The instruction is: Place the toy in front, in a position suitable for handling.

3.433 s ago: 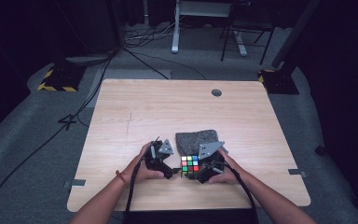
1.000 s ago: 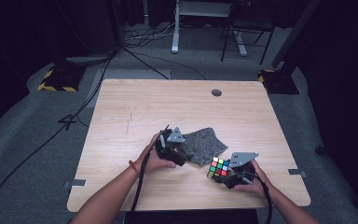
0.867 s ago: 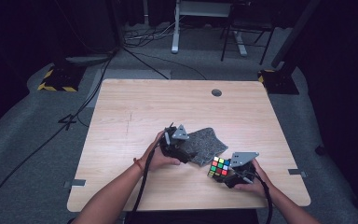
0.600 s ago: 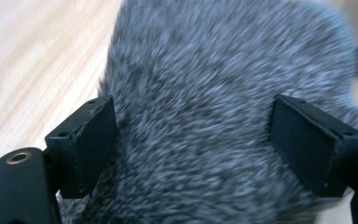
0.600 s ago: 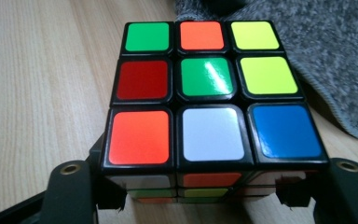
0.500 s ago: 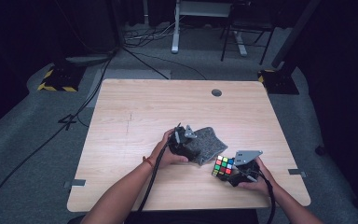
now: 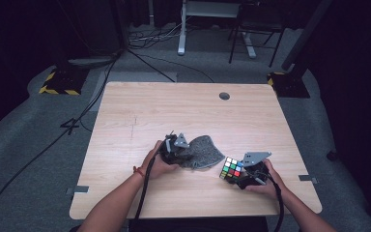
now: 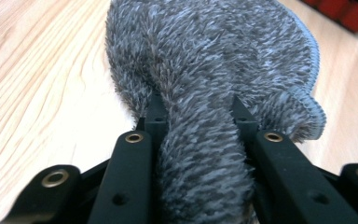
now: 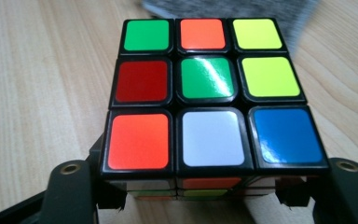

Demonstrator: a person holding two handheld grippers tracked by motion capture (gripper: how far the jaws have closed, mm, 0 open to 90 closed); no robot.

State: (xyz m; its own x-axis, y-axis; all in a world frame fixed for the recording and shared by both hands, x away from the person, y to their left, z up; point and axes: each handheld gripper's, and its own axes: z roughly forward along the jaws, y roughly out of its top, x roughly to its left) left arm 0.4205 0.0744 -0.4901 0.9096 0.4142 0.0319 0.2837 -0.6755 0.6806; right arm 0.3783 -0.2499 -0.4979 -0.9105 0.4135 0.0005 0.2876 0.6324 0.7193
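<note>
Cloth (image 8: 214, 60) now sits bunched between my left gripper's (image 8: 198, 109) jaws, which have just closed and clamp a fold of it; a second ago they stood wide at its left edge. My right gripper (image 9: 200, 186) remains clamped on the cube (image 9: 205, 93), held near the table's (image 7: 140, 111) front right, just beside the cloth.

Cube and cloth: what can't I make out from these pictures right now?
- Cube underside and side faces: right gripper view, hidden by its own top face; the right tongs cover its lower edges.
- Cloth far end: left gripper view, cut off by the top edge.
- Cloth fold inside the left tongs: hidden by the pile.
</note>
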